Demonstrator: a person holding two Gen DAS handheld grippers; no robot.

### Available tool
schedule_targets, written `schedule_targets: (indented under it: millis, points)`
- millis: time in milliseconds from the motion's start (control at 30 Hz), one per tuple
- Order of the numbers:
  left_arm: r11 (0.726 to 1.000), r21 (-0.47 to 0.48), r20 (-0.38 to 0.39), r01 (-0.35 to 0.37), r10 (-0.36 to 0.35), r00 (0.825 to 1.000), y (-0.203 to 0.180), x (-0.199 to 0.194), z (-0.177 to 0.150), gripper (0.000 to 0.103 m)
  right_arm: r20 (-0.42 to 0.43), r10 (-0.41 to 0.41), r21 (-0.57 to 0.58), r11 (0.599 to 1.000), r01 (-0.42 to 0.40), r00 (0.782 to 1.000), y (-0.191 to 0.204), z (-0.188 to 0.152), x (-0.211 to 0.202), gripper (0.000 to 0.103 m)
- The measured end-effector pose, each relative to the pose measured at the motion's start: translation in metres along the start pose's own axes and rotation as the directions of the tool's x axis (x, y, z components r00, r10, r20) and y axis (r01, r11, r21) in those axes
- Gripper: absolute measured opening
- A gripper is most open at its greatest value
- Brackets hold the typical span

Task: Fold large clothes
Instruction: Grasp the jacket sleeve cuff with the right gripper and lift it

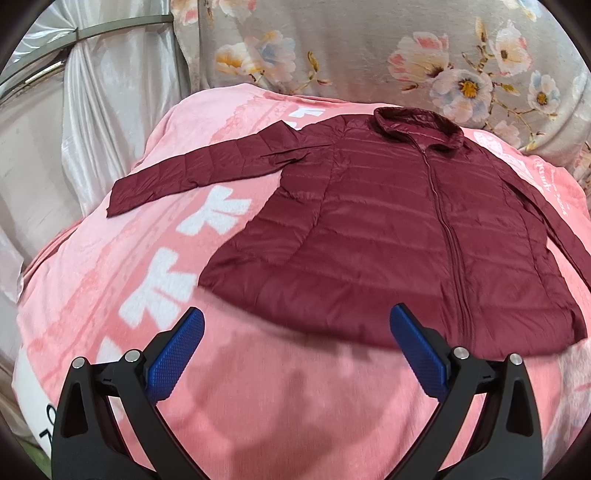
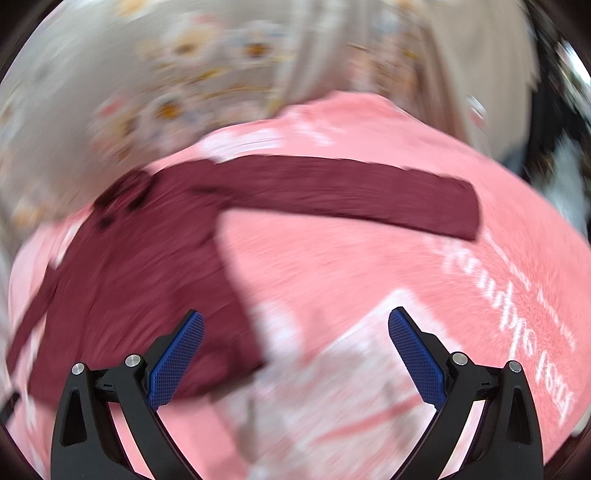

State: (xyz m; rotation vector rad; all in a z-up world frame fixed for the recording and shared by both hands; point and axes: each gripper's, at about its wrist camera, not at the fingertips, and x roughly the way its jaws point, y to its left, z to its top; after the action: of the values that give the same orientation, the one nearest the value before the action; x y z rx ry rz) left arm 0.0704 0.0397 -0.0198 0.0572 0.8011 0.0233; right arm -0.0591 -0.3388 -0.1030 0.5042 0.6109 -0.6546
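A dark red quilted jacket point(image 1: 388, 229) lies flat and zipped on a pink blanket point(image 1: 110, 258), collar at the far end, one sleeve point(image 1: 199, 166) stretched out to the left. My left gripper point(image 1: 295, 317) is open and empty, above the blanket just short of the jacket's hem. The right wrist view is blurred: the jacket point(image 2: 140, 277) lies at the left, its other sleeve point(image 2: 351, 192) stretched out to the right. My right gripper point(image 2: 295, 317) is open and empty, above the blanket beside the jacket's lower right corner.
The pink blanket point(image 2: 369, 277) has white shapes and lettering. A grey floral cloth point(image 1: 369, 48) hangs behind it. Shiny pale drapes point(image 1: 92, 110) and a metal rail point(image 1: 110, 31) stand at the left. The blanket's edge drops off at the left and right.
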Motion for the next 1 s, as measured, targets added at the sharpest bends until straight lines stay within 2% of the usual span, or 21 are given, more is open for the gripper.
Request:
schedule_targets:
  millis: [100, 300, 400, 467, 500, 533, 567, 633, 700, 767, 867, 900, 933, 967, 1000]
  points:
    - [1.0, -0.017, -0.013, -0.009, 0.009, 1.0, 0.001, 0.017, 0.011, 0.098, -0.017, -0.032, 0.145, 0.989, 0.034, 0.999, -0.045, 0.022, 0.031, 0.097]
    - [0.997, -0.038, -0.018, -0.067, 0.067, 0.998, 0.005, 0.046, 0.026, 0.098, -0.073, -0.024, 0.416, 0.908, 0.053, 0.997, -0.12, 0.044, 0.085, 0.081]
    - [0.996, -0.04, -0.023, -0.085, 0.084, 0.996, 0.006, 0.056, 0.033, 0.098, -0.031, -0.045, 0.445, 0.894, 0.054, 0.999, -0.132, 0.054, 0.096, 0.074]
    - [0.995, -0.042, -0.02, -0.087, 0.086, 0.996, 0.007, 0.062, 0.038, 0.098, -0.025, -0.104, 0.424, 0.9, 0.105, 0.994, -0.134, 0.065, 0.103, 0.067]
    - [0.995, -0.042, -0.019, -0.088, 0.087, 0.996, 0.007, 0.064, 0.04, 0.098, -0.022, -0.118, 0.423, 0.899, 0.116, 0.993, -0.137, 0.069, 0.106, 0.06]
    - [0.995, -0.042, -0.016, -0.089, 0.088, 0.996, 0.007, 0.068, 0.043, 0.098, -0.013, -0.139, 0.425, 0.896, 0.131, 0.99, -0.14, 0.074, 0.11, 0.047]
    - [0.995, -0.04, -0.014, -0.09, 0.09, 0.996, 0.007, 0.07, 0.045, 0.098, -0.007, -0.154, 0.429, 0.892, 0.142, 0.988, -0.144, 0.079, 0.114, 0.038]
    - [0.995, -0.033, -0.013, -0.094, 0.094, 0.996, 0.005, 0.075, 0.049, 0.098, 0.003, -0.149, 0.466, 0.875, 0.13, 0.989, -0.155, 0.09, 0.123, 0.014]
    - [0.995, -0.031, -0.015, -0.098, 0.097, 0.995, 0.005, 0.08, 0.054, 0.098, 0.037, -0.126, 0.507, 0.857, 0.09, 0.991, -0.16, 0.104, 0.127, 0.008]
    - [0.993, -0.042, -0.019, -0.108, 0.107, 0.994, 0.009, 0.085, 0.06, 0.098, 0.084, -0.131, 0.475, 0.877, 0.076, 0.988, -0.146, 0.122, 0.122, 0.007]
    - [0.988, -0.068, -0.036, -0.136, 0.134, 0.99, 0.017, 0.094, 0.07, 0.098, 0.204, -0.065, 0.315, 0.949, -0.003, 0.977, -0.083, 0.163, 0.103, 0.007]
    - [0.986, -0.078, -0.042, -0.148, 0.145, 0.988, 0.02, 0.097, 0.072, 0.098, 0.237, -0.021, 0.254, 0.966, -0.041, 0.971, -0.058, 0.175, 0.096, 0.007]
    - [0.983, -0.09, -0.05, -0.161, 0.157, 0.986, 0.024, 0.101, 0.075, 0.098, 0.268, 0.06, 0.16, 0.981, -0.106, 0.962, -0.017, 0.189, 0.088, 0.007]
    - [0.981, -0.098, -0.057, -0.17, 0.165, 0.985, 0.027, 0.104, 0.076, 0.098, 0.276, 0.107, 0.104, 0.985, -0.141, 0.955, 0.008, 0.196, 0.083, 0.007]
    - [0.978, -0.107, -0.065, -0.181, 0.175, 0.982, 0.03, 0.108, 0.077, 0.098, 0.275, 0.189, 0.005, 0.98, -0.198, 0.943, 0.051, 0.202, 0.077, 0.007]
